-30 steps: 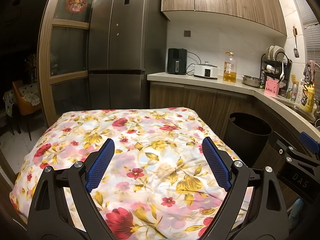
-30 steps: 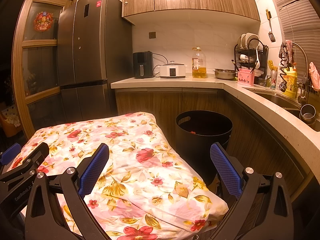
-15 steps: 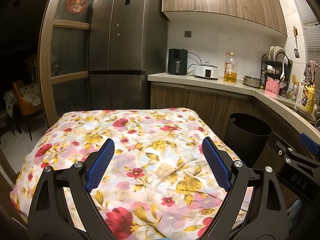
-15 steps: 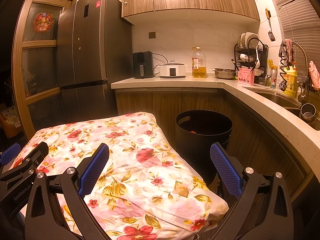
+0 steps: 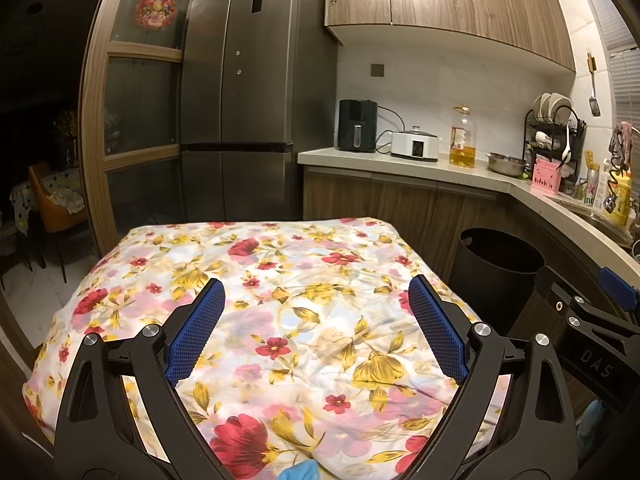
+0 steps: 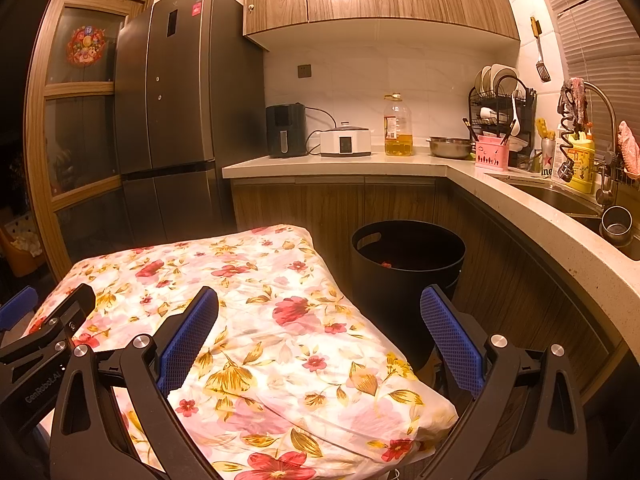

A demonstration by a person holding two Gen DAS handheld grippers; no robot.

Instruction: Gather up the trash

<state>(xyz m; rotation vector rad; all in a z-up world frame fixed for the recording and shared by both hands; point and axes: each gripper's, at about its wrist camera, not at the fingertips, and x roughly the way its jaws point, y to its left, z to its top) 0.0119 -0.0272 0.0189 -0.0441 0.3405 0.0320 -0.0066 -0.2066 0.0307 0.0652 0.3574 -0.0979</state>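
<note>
Bin black, beside floral cloth | left tool wide, empty | right tool wide, empty

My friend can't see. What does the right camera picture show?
An open claw hangs over a flowery cloth on a table, holding nothing. A black bin stands on the floor just past the cloth, by a kitchen counter and a tall fridge.
</note>
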